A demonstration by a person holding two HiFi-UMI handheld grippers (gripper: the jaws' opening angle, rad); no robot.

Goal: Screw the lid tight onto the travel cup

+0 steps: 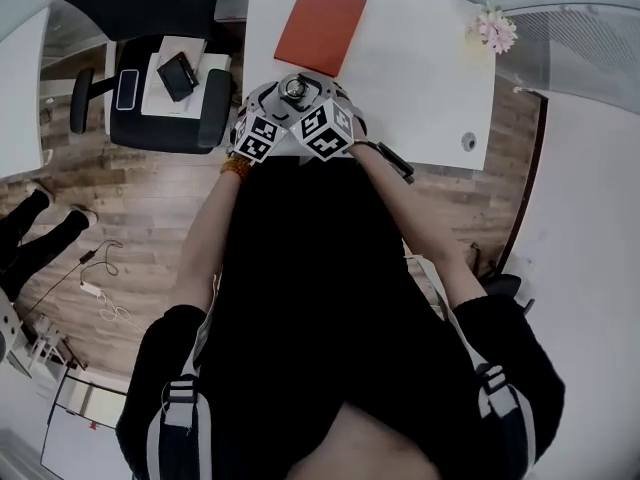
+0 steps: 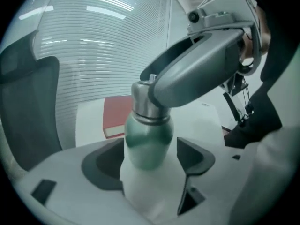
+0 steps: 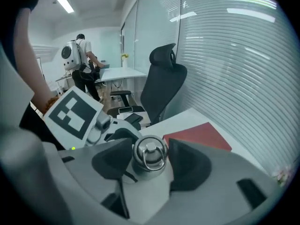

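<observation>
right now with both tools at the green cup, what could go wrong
The left tool stands open around the green metal travel cup, so the cup may spin with its round steel ring-topped lid instead of tightening. The right tool holds only that lid; if it pulls sideways, the unclamped cup could tip near the white table's corner.

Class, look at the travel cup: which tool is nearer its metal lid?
Right. The right tool has its jaws on either side of the lid; the left tool sits lower, around the cup's green body.
</observation>
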